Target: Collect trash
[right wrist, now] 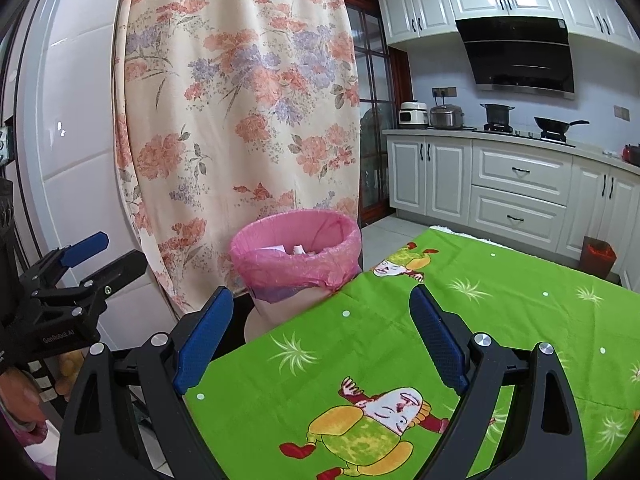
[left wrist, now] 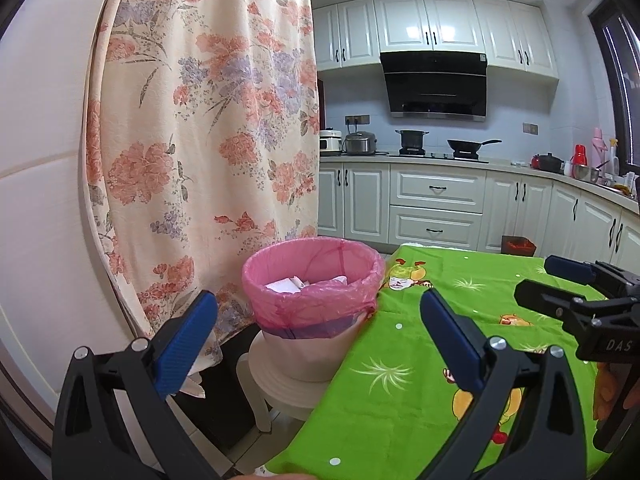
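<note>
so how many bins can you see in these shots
2: a pink-lined bin on a white stool beside the green table, and a small red-lined bin on the floor by the cabinets. Others may be hidden.

A flowered curtain [left wrist: 200,128] hangs down on the left, in front of a white wall. The table wears a bright green cartoon tablecloth [left wrist: 420,344]. Across the room, white cabinets [left wrist: 436,204] run under the counter, with a black range hood [left wrist: 434,84] above the stove. A pot [left wrist: 412,138] and a wok [left wrist: 468,145] sit on the burners, and a rice cooker [left wrist: 360,143] stands near the wall sockets.
</note>
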### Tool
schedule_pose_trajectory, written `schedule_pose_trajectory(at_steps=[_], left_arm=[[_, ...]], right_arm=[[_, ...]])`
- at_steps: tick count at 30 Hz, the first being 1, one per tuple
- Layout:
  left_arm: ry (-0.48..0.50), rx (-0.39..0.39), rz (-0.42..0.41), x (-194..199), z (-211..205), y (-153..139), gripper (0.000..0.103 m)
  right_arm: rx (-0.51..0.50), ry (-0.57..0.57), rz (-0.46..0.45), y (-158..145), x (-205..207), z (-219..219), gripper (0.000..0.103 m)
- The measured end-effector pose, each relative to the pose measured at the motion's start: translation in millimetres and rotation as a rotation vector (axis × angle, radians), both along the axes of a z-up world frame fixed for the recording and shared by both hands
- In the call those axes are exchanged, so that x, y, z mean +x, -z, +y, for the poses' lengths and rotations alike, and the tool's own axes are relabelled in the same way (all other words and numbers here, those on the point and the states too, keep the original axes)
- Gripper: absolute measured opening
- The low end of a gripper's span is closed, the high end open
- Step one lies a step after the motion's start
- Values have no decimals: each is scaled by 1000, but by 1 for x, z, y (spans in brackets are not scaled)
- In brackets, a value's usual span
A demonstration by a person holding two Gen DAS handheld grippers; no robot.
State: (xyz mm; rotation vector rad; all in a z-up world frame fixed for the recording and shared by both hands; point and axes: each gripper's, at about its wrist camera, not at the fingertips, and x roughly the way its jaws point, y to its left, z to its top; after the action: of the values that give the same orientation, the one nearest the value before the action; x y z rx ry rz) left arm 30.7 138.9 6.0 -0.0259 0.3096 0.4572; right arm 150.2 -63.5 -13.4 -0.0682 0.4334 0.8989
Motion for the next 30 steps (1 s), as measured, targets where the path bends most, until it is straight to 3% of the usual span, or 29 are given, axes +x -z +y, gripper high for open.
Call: schedule_pose_trajectory(at_steps=[30], left_arm=[[-4,-20,-2,-8,4,5,98]], right_arm=[[10,-11,-5,-4,-11,-4,85]])
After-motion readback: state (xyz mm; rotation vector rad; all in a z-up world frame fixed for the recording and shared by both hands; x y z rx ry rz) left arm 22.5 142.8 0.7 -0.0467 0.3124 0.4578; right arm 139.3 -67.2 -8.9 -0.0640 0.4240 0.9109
